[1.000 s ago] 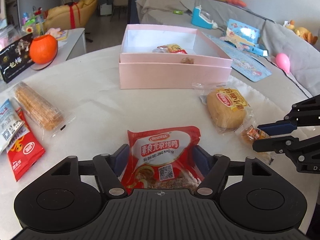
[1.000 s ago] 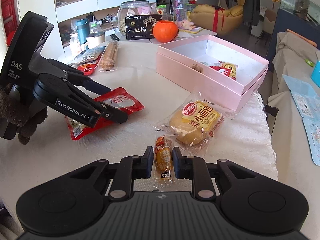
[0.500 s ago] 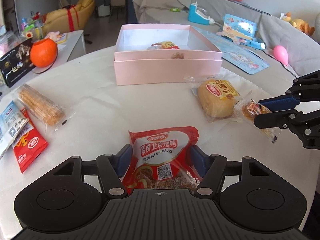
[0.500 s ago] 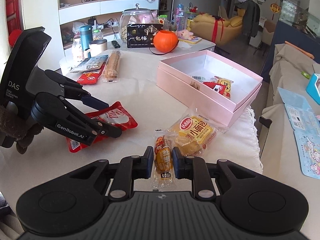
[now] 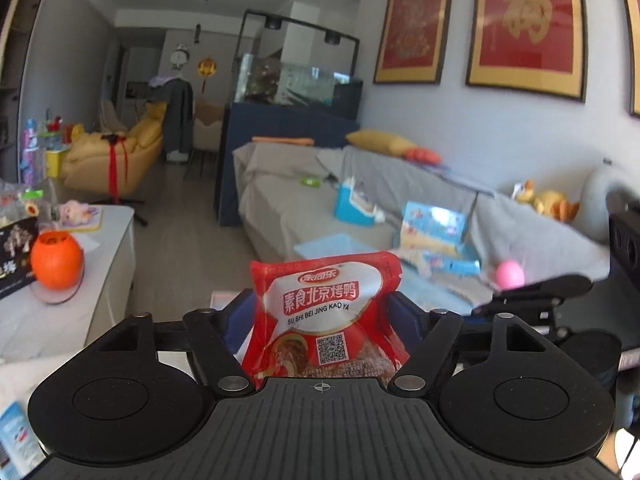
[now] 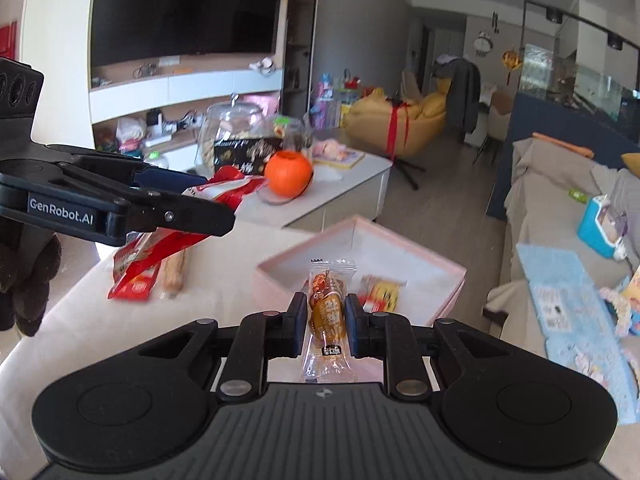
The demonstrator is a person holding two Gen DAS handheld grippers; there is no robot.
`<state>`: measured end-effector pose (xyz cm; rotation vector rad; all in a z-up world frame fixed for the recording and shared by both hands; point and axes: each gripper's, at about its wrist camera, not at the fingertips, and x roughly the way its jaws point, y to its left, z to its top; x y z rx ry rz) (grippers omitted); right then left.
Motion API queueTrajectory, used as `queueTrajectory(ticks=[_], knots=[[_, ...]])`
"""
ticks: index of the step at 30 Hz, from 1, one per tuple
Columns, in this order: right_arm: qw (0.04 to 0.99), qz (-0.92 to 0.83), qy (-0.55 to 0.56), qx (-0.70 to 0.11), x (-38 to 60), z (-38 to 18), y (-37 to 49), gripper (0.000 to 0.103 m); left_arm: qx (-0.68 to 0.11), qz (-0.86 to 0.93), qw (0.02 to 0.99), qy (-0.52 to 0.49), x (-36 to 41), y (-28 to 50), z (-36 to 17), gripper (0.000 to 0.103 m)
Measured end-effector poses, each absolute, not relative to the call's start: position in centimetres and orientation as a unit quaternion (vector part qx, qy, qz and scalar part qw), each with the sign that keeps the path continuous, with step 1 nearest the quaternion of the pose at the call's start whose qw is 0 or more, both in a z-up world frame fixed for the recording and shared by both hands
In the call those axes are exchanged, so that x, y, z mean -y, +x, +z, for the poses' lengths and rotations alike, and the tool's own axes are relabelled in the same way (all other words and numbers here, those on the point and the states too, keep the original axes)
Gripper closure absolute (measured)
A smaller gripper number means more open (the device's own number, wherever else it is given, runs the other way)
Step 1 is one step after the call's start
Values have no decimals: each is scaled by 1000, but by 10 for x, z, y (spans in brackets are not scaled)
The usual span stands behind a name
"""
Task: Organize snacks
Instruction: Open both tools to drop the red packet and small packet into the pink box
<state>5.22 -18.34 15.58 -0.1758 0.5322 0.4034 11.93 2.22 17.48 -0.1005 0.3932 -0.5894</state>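
Red snack pouch (image 5: 326, 316) clamped between the 2 fingers of the left gripper (image 5: 324, 312), held off the table; jaws have just been widening, pads still pressing the pouch sides. Right gripper (image 6: 326, 314) closed tight on 1 small clear-wrapped snack (image 6: 326, 312), standing upright between its pads. Pink box (image 6: 420, 264) sits just ahead of and below the right gripper, open, with wrapped snacks inside. Left gripper is seen to the right gripper's left, held by a dark-gloved hand (image 6: 24, 276).
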Motion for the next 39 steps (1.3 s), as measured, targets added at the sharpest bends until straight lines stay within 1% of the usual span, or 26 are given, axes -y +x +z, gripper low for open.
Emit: queueTrajectory(ticks=[1,2,3,4,5,6,7,10,14,16,18,20,21,29,31,34,35,37,38,39], knots=[[945,186,-81,-256,182,163,69,82,-188,-283,938,-70,-16,145,176,15],[947,177,-79,-256,180,166,82,73,-190,-274,939,-82,-11,165,170,15],[947,168,-77,-262,178,164,96,53,-217,-264,935,-94,-3,192,159,16],[946,156,-71,-276,177,158,109,44,-257,-253,927,-102,3,213,145,21],[942,144,-66,-294,177,149,118,42,-289,-245,919,-110,6,227,130,24],[937,136,-61,-317,178,139,124,43,-302,-244,914,-116,6,234,117,27],[933,136,-57,-329,181,130,123,43,-299,-251,913,-117,3,235,107,27],[931,133,-62,-334,193,104,110,43,-296,-256,914,-109,-5,231,89,27],[925,100,-39,-366,202,76,127,43,-264,-170,948,-58,-18,217,78,27],[925,88,-9,-368,207,67,135,43,-281,-154,946,-46,-24,216,69,27],[925,85,4,-370,207,60,141,44,-313,-162,934,-59,-31,219,58,28],[924,94,8,-370,204,54,146,50,-333,-176,923,-83,-39,217,47,36],[927,88,-3,-365,198,54,147,50,-342,-188,915,-101,-46,214,41,48],[928,122,-39,-349,174,50,163,51,-356,-198,899,-163,-94,182,37,45],[927,135,-43,-348,171,51,161,51,-337,-200,904,-170,-111,171,44,46],[925,151,-40,-347,173,57,151,51,-278,-101,945,-141,-145,155,59,46],[927,147,-44,-341,174,60,144,50,-267,-53,952,-137,-159,154,62,46],[931,141,-56,-331,176,67,131,46,-273,8,948,-160,-187,163,59,46],[932,141,-59,-329,176,69,125,40,-281,21,944,-172,-197,169,55,46],[932,143,-57,-328,178,71,118,38,-293,32,938,-182,-207,178,50,46]])
